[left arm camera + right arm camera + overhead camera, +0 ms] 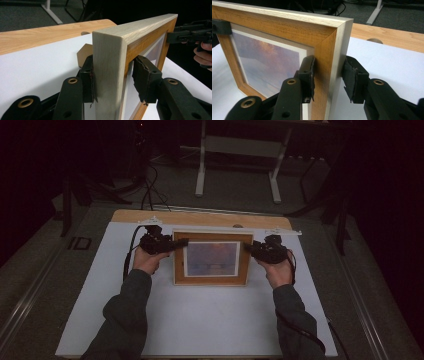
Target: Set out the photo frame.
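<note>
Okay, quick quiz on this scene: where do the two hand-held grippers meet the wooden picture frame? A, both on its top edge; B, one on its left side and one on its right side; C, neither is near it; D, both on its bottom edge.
B: the high view shows the left hand-held gripper at the left side of the picture frame and the right hand-held gripper at its right side.

White mat (pixel 200 320) over wooden tabletop (pixel 200 216); white desk legs (pixel 201 170) behind; black cables (pixel 149 190) on grey floor (pixel 35 285).

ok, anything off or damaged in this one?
The black pads on both grippers look torn and ragged at the edges: left gripper, right gripper. The light wooden picture frame stands upright between them on the white table sheet, with a jaw on each side of its edge. The frame itself looks intact.
</note>
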`<control>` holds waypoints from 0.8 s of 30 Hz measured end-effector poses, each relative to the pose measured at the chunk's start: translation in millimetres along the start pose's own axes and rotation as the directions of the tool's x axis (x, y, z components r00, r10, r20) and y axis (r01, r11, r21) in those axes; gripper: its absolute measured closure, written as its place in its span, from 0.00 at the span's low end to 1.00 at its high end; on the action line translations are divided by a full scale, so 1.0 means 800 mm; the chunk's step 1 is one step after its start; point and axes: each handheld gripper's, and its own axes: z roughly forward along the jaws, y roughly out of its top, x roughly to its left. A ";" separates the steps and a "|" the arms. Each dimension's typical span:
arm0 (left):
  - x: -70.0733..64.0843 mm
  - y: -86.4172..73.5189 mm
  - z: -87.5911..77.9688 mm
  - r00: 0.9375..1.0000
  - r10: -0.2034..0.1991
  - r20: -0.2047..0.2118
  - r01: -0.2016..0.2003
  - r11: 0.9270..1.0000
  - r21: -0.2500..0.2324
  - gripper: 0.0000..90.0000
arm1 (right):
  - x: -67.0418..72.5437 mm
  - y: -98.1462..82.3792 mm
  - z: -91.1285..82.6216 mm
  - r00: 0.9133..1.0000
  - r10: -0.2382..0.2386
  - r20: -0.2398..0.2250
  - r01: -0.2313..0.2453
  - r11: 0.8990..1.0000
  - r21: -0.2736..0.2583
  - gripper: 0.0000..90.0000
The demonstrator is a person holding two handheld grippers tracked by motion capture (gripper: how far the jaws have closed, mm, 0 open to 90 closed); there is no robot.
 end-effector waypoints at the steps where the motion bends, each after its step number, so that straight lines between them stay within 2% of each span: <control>1: 0.000 0.000 0.000 1.000 0.000 0.000 0.000 1.000 0.000 0.63 | 0.000 0.000 0.000 1.000 0.000 0.000 0.000 1.000 0.000 0.69; 13: -0.006 -0.002 -0.001 0.999 -0.030 -0.011 0.030 1.000 0.003 0.63 | -0.003 0.001 0.000 1.000 -0.004 -0.013 0.004 1.000 0.003 0.69; 23: -0.004 -0.003 -0.001 0.999 -0.042 0.001 0.042 0.999 0.002 0.63 | -0.003 0.001 0.000 1.000 -0.003 -0.013 0.003 1.000 0.002 0.69; 24: -0.004 -0.003 -0.001 0.999 -0.054 0.005 0.054 0.999 0.002 0.62 | -0.003 0.001 0.000 1.000 -0.003 -0.014 0.003 1.000 0.002 0.69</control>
